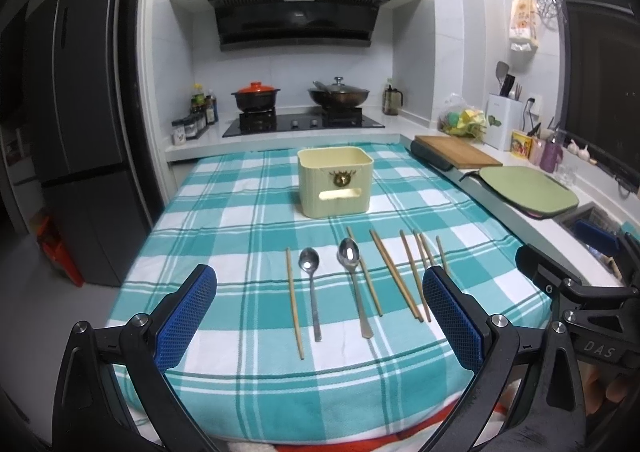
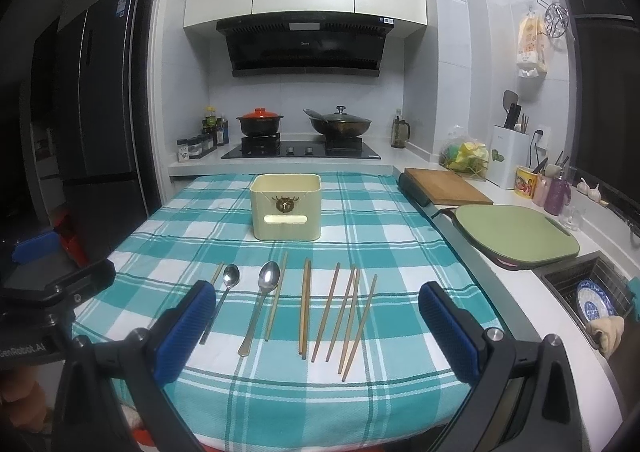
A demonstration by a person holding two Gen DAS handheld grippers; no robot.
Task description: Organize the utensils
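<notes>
leftmost chopstick (image 2: 217, 273) half hidden, holder (image 2: 286, 213) interior unseen

Two steel spoons (image 1: 352, 284) and wooden chopsticks (image 2: 348, 316) before a cream bin (image 1: 335, 182)

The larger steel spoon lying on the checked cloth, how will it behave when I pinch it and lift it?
The larger shiny steel spoon looks rigid, so it probably won't flex. Its thin handle lies flat on the teal checked tablecloth, likely hard to get under. Polished metal may slip or pivot, bowl end dropping.
</notes>
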